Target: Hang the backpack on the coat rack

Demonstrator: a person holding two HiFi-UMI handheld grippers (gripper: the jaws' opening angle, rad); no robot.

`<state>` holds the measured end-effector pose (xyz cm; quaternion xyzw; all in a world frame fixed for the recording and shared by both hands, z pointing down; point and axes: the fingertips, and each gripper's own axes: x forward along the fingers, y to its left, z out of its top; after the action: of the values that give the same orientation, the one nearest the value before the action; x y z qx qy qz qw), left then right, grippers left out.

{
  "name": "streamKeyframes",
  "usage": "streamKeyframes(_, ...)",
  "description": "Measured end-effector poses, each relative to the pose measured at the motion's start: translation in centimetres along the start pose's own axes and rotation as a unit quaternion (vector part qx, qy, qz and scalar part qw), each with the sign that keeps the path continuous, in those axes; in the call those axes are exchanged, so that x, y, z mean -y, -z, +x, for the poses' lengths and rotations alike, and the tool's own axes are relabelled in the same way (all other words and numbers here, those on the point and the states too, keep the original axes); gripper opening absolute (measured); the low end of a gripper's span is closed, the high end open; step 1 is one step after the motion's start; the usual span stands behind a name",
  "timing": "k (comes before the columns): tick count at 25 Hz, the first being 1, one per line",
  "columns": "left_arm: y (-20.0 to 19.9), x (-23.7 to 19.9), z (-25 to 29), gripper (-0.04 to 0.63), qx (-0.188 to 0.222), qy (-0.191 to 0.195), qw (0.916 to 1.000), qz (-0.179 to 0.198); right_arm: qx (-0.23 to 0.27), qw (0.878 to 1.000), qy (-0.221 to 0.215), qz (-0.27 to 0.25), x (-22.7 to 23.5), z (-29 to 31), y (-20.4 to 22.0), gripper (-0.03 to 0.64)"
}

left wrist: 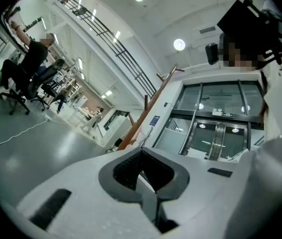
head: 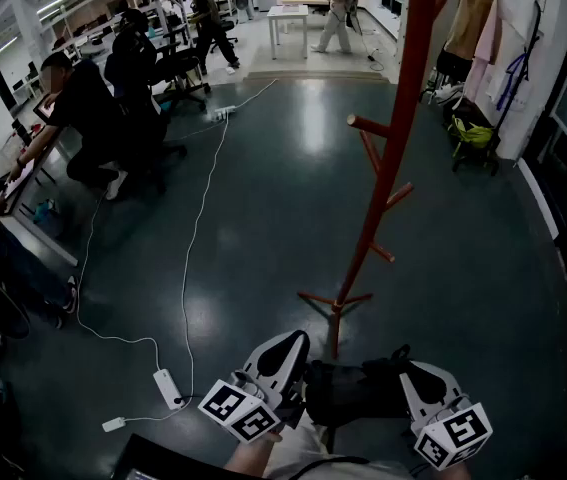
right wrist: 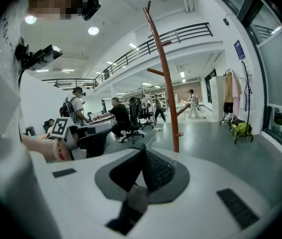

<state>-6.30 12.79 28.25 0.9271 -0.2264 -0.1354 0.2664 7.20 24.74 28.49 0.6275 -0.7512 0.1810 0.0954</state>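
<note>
A tall orange-red coat rack (head: 388, 158) with short angled pegs stands on the dark floor straight ahead; it also shows as the coat rack (left wrist: 145, 111) and the coat rack (right wrist: 165, 83). A black backpack (head: 353, 390) hangs low between both grippers, close to my body. My left gripper (head: 296, 342) is at its left side, my right gripper (head: 404, 354) at its right. The left gripper (left wrist: 141, 156) is shut with a dark strap (left wrist: 153, 209) running down from its pads. The right gripper (right wrist: 143, 156) is shut on a grey strap (right wrist: 131, 208). Most of the backpack is hidden in both gripper views.
A white power strip (head: 170, 388) with a long cable lies on the floor at left. People sit at desks (head: 83, 118) along the left side. Garments (head: 473, 28) and a yellow-green bag (head: 471, 133) stand by the right wall. Glass doors (left wrist: 220, 128) are behind the rack.
</note>
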Motion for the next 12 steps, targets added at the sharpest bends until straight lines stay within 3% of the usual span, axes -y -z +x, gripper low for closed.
streamKeyframes(7, 0.7, -0.7, 8.9, 0.009, -0.039, 0.074, 0.9960, 0.032, -0.002, 1.000, 0.009, 0.000, 2.9, 5.6, -1.6, 0.034)
streamKeyframes(12, 0.9, -1.5, 12.5, 0.009, -0.053, 0.095, 0.9933, 0.042, 0.006, 1.000, 0.027, 0.001, 5.5, 9.1, -2.8, 0.033)
